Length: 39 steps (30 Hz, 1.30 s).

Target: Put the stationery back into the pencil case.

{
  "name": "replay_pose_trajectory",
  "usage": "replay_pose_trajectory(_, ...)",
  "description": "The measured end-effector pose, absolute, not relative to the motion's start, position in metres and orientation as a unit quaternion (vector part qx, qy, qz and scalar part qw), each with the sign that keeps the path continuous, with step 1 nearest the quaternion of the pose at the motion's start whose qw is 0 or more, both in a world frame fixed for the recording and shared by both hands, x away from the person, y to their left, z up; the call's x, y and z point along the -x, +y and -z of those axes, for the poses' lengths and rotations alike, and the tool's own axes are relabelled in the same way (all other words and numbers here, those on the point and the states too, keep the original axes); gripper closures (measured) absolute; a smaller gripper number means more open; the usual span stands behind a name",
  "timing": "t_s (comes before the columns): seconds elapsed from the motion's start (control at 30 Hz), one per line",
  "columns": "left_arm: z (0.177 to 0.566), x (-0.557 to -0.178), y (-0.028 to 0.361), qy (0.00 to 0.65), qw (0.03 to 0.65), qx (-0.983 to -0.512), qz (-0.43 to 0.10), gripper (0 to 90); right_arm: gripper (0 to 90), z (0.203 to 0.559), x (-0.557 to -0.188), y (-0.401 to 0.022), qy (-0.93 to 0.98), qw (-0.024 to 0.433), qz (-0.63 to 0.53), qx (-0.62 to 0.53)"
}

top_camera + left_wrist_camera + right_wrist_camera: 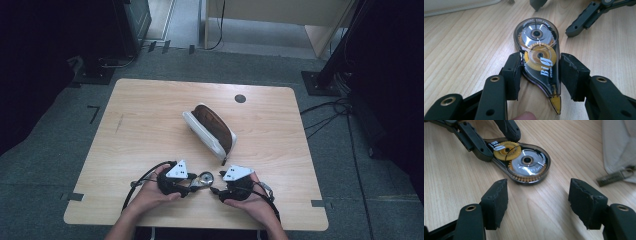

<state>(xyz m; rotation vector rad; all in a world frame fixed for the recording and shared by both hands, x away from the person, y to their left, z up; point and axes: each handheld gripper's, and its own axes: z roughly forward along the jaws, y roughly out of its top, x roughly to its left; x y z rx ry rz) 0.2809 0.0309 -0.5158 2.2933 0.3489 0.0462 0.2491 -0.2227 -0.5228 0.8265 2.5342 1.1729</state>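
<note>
The left tool (537,75) clamps the correction tape (539,57) just before the open pouch (212,129); right tool (537,202) gapes wide; stowing seems left.

Looks like you're set up in some kind of lab or recording room, not a home. You've got a plain light wooden table (150,115) with a cable hole (240,98) near its far edge, grey carpet floor (45,150) with tape marks (93,113), dark stand bases (320,82) off both far corners, and loose cables (325,112) trailing off the right side.
</note>
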Motion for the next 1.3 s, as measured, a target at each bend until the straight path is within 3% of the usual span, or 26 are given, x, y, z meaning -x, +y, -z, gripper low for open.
replay_pose_trajectory(0.43, 0.516, -0.282, 0.033, 0.132, 0.405, -0.905, 0.010, 53.3, 30.4, 0.523, -0.254, -0.212, 0.882, 0.093, -0.405, -0.220)
replay_pose_trajectory(1.07, 0.517, -0.296, 0.040, 0.173, 0.416, -0.889, 0.083, 56.1, 41.5, 0.522, -0.252, -0.209, 0.888, 0.110, -0.413, -0.171)
replay_pose_trajectory(1.3, 0.516, -0.291, 0.041, 0.158, 0.409, -0.897, 0.059, 55.5, 42.6, 0.522, -0.252, -0.210, 0.888, 0.100, -0.413, -0.176)
